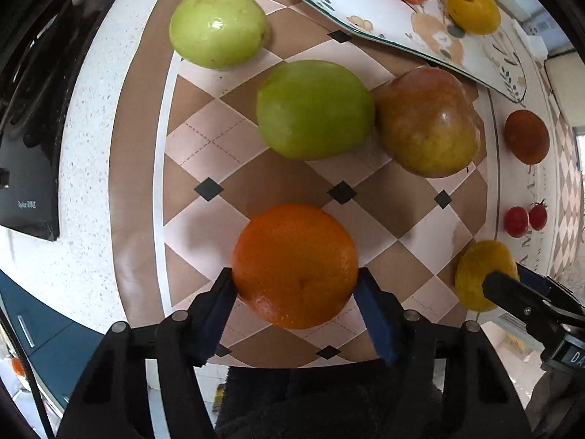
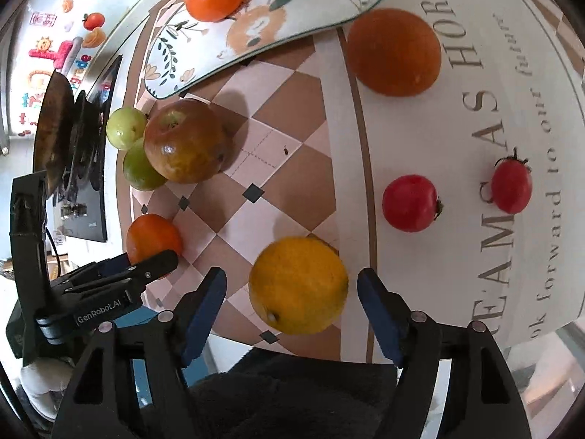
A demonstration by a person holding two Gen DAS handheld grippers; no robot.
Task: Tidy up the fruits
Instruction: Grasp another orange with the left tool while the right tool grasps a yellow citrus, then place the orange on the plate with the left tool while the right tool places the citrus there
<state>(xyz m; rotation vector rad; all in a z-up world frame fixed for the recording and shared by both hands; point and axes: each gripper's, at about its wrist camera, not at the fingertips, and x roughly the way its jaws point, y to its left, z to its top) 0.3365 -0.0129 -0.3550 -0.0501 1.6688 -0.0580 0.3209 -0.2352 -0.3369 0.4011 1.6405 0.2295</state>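
Tablecloth: orange between left gripper pads.

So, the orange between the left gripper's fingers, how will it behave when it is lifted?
The orange is round, so it would probably roll if released on the flat mat. Its dimpled, firm-looking peel should give the left gripper's pads some hold. They meet it at its widest part, so it should hardly squeeze out.

Left wrist camera looks straight down, close, an orange between its fingers. Right wrist camera tilts steeply downward; both share that orange and the plate.
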